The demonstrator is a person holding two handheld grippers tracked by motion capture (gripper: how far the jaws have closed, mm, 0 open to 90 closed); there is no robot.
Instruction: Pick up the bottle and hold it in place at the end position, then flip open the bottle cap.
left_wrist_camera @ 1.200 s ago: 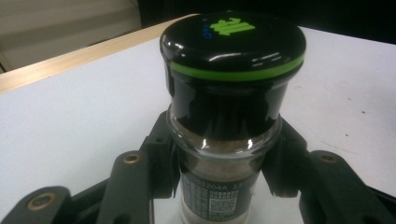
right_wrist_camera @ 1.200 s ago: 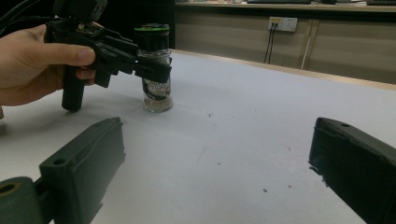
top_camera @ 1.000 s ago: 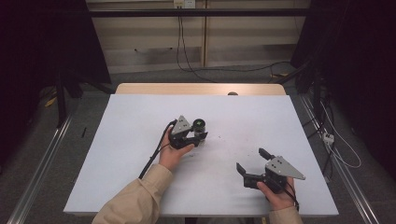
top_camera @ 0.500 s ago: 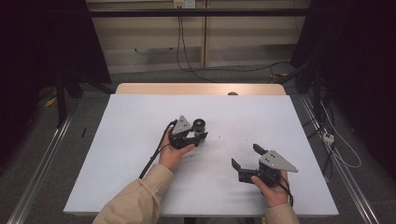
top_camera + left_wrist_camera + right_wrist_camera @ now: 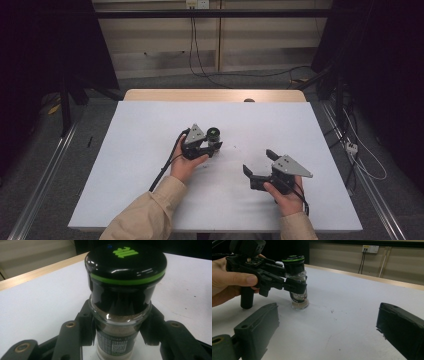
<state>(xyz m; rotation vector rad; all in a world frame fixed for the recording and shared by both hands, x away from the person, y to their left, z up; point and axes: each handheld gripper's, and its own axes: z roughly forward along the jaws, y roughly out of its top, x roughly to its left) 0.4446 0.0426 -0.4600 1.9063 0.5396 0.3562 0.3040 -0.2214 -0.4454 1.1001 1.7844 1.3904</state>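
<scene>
Left gripper point(image 5: 214, 146) of mine pinches the upright black-capped glass spice jar point(image 5: 124, 302); right gripper point(image 5: 259, 164), jaws spread, has grasped nothing yet.

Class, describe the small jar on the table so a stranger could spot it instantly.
Start at the white table. Near its middle, the left claw grips a small glass jar standing upright. It has a black cap with a green ring and brownish powder inside.
</scene>
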